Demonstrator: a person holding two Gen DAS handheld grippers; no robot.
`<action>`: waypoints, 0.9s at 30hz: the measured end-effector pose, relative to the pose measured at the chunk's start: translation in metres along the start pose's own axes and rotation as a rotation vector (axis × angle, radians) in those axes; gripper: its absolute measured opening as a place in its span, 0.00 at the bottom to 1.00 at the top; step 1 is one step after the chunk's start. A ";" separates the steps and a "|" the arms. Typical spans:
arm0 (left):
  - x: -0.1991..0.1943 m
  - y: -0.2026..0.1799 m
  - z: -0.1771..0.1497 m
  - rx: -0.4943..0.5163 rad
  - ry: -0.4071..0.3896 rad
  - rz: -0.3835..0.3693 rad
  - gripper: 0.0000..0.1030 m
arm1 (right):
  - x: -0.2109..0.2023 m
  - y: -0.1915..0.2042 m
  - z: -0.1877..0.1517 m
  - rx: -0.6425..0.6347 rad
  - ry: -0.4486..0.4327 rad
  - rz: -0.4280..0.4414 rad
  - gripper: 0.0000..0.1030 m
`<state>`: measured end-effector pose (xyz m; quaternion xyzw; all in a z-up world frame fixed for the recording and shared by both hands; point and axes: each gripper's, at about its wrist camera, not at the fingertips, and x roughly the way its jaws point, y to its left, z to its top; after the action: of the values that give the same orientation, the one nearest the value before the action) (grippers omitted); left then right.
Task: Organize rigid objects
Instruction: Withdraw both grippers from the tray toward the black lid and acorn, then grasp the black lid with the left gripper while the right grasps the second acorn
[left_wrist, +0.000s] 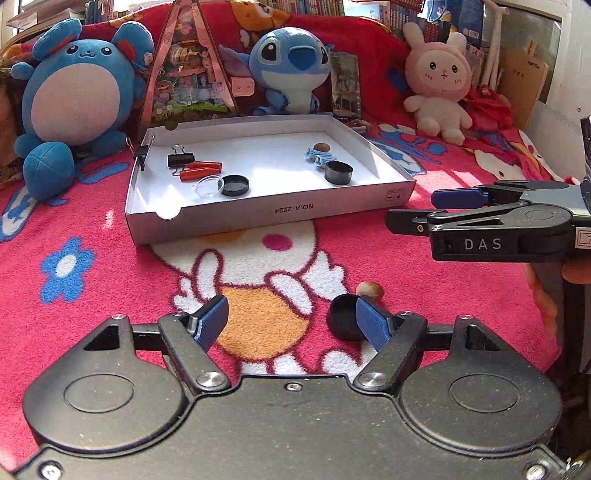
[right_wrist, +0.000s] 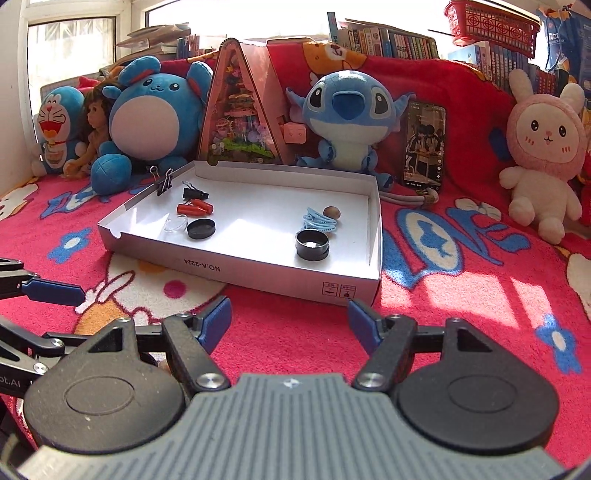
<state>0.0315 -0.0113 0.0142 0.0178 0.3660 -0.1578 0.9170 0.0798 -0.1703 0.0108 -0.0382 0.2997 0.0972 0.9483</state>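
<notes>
– What is seen on the left side?

– A round blue plush toy (right_wrist: 147, 118) is sat on the red blanket (right_wrist: 461, 295). Beside it a shallow white box lid (right_wrist: 258, 267) is laid flat. A black binder clip (right_wrist: 164, 182) is clipped on its left wall. Inside, at the left, another black binder clip (right_wrist: 194, 194), two red clips (right_wrist: 194, 208), a clear round cap (right_wrist: 175, 223) and a black cap (right_wrist: 201, 229) are kept close together.

– And toward the right?

– Light blue clips (right_wrist: 317, 221), a brown nut (right_wrist: 331, 212) and a black ring (right_wrist: 312, 244) are found in the right part of the lid. A pink bunny plush (right_wrist: 543, 147) is propped well to the right.

– How are the tools held?

– The left gripper (left_wrist: 291, 323) is spread wide with nothing in it. A black round cap (left_wrist: 345, 317) is seen on the blanket by its right finger (left_wrist: 371, 321), maybe touching, though that cannot be told. A small brown nut (left_wrist: 370, 289) is lying just behind the cap. The right gripper (right_wrist: 290, 323) is spread wide too, in front of the lid, with nothing gripped.
</notes>
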 end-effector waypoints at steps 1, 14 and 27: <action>0.000 -0.004 -0.003 0.011 0.003 -0.009 0.70 | 0.000 0.000 -0.001 0.000 0.001 0.003 0.78; 0.017 -0.032 -0.008 0.083 -0.006 -0.014 0.30 | 0.000 0.008 -0.009 -0.018 0.015 0.022 0.78; 0.017 0.003 0.006 -0.021 -0.014 0.072 0.30 | -0.002 0.014 -0.015 -0.029 0.030 0.115 0.78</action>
<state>0.0480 -0.0139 0.0062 0.0203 0.3603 -0.1210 0.9247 0.0665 -0.1594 -0.0008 -0.0361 0.3142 0.1553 0.9359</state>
